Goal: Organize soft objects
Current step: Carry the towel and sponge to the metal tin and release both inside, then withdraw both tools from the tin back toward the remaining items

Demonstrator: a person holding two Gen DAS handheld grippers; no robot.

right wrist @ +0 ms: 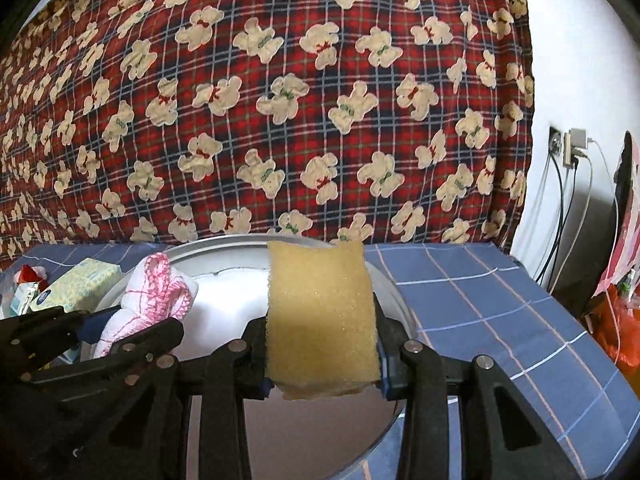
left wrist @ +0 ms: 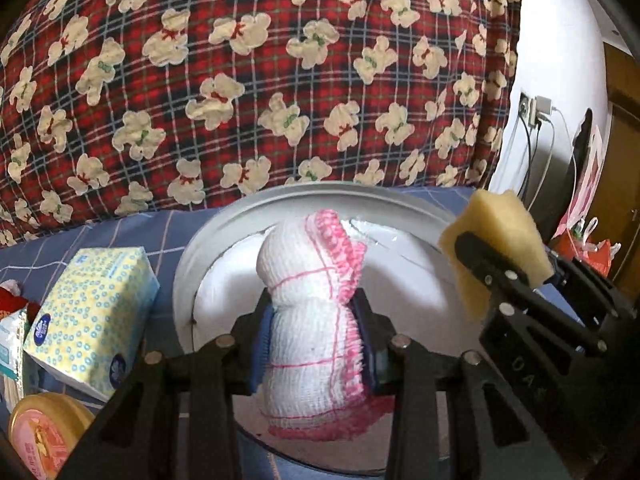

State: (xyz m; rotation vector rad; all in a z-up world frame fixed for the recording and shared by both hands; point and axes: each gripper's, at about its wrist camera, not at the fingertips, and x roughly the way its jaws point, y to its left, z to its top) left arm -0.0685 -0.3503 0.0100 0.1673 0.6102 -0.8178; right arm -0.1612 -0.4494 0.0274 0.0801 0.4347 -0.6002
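Observation:
My left gripper (left wrist: 316, 340) is shut on a rolled white cloth with pink stitching (left wrist: 310, 280), held upright over a round metal basin (left wrist: 200, 252) on the bed. My right gripper (right wrist: 322, 354) is shut on a yellow sponge (right wrist: 320, 316), also held above the basin (right wrist: 394, 300). In the left wrist view the sponge (left wrist: 496, 240) and the right gripper (left wrist: 480, 264) show at the right. In the right wrist view the cloth (right wrist: 156, 296) and the left gripper (right wrist: 128, 330) show at the left. Something white lies inside the basin.
A yellow tissue box (left wrist: 92, 312) lies left of the basin on the blue checked sheet (right wrist: 480, 304). A round tin (left wrist: 44, 432) and small packets sit at the near left. A big red plaid quilt with bears (left wrist: 260, 80) rises behind. Cables and a wall socket (right wrist: 568, 148) are at the right.

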